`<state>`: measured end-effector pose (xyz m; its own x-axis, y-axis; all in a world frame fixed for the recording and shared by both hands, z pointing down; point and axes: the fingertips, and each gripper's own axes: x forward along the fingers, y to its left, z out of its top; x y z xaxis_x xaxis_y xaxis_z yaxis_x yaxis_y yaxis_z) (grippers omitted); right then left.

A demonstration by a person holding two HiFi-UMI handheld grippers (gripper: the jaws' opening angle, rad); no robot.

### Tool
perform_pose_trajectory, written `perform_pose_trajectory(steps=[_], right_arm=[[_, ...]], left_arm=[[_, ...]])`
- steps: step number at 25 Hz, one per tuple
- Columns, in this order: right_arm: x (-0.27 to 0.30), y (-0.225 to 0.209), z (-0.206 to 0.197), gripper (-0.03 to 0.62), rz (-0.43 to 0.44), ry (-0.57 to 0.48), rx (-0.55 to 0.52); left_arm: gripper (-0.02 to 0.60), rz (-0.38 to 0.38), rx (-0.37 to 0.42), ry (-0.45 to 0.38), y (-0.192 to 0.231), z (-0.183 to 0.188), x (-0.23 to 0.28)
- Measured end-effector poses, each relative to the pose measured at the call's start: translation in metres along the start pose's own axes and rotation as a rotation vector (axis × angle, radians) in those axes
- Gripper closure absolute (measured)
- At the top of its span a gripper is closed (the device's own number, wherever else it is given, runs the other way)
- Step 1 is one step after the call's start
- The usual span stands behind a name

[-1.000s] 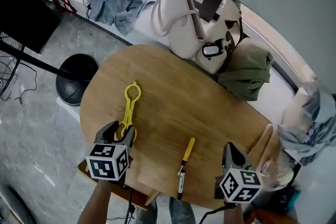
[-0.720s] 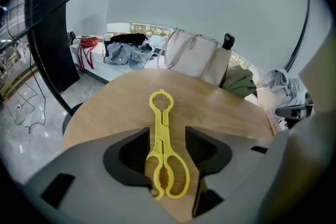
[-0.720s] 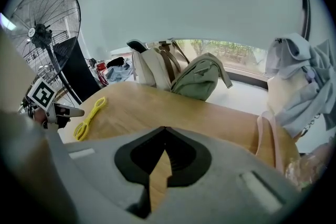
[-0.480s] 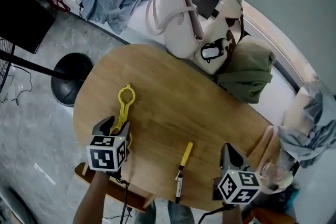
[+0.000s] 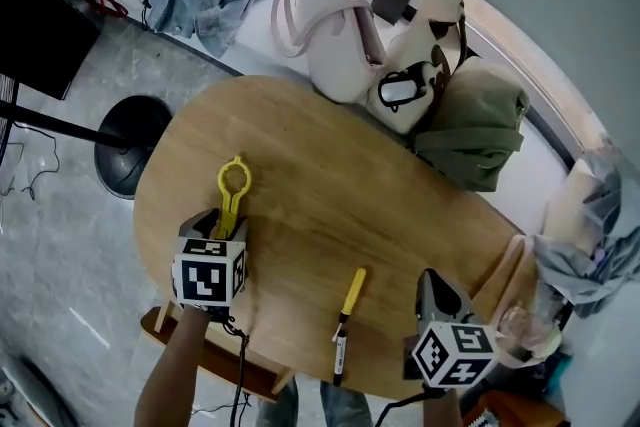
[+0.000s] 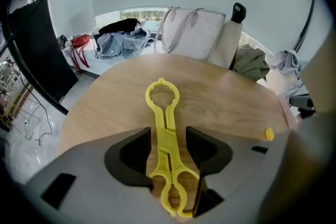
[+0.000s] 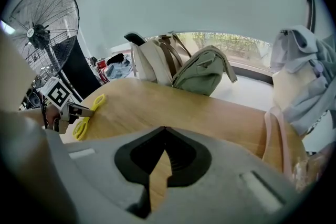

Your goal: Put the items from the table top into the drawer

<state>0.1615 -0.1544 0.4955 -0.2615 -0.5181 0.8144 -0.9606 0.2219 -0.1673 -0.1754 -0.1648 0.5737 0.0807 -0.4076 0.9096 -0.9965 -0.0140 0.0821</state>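
Observation:
A yellow plastic tong (image 5: 231,195) lies flat on the oval wooden table (image 5: 320,165), ring end pointing away. My left gripper (image 5: 222,223) is open, and in the left gripper view the tong (image 6: 164,134) runs between the jaws with a small gap on each side. A marker with a yellow cap (image 5: 347,313) lies near the table's front edge; its cap (image 6: 269,134) shows at the right. My right gripper (image 5: 432,287) hovers at the front right, shut, its tips (image 7: 165,132) touching with nothing between them.
A white handbag (image 5: 335,35), a cream bag (image 5: 415,75) and a green backpack (image 5: 480,130) lean against the table's far edge. A pink strap (image 7: 275,134) hangs at the right end. A wooden ledge (image 5: 215,365) juts out below the front edge. A fan base (image 5: 125,155) stands on the floor at left.
My left gripper has slid forward along the yellow tong, so the tong's handle now lies between its jaws. The right gripper has stayed where it was.

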Motion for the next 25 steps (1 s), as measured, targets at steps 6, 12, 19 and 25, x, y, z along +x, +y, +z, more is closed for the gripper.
perform_pose_trajectory(steps=[6, 12, 19, 25], right_arm=[[0.0, -0.001, -0.004, 0.589, 0.007, 0.005, -0.001], [-0.004, -0.004, -0.005, 0.589, 0.008, 0.001, 0.004], [-0.009, 0.0, -0.007, 0.589, 0.021, -0.007, -0.004], [-0.013, -0.003, -0.005, 0.589, 0.009, -0.006, -0.02]], left_arm=[[0.38, 0.026, 0.012, 0.034, -0.001, -0.002, 0.003], [0.447, 0.027, 0.001, 0.084, -0.006, -0.001, 0.004], [0.471, 0.05, 0.007, 0.068, -0.007, -0.001, 0.003], [0.472, 0.078, -0.085, 0.014, 0.001, -0.005, -0.016]])
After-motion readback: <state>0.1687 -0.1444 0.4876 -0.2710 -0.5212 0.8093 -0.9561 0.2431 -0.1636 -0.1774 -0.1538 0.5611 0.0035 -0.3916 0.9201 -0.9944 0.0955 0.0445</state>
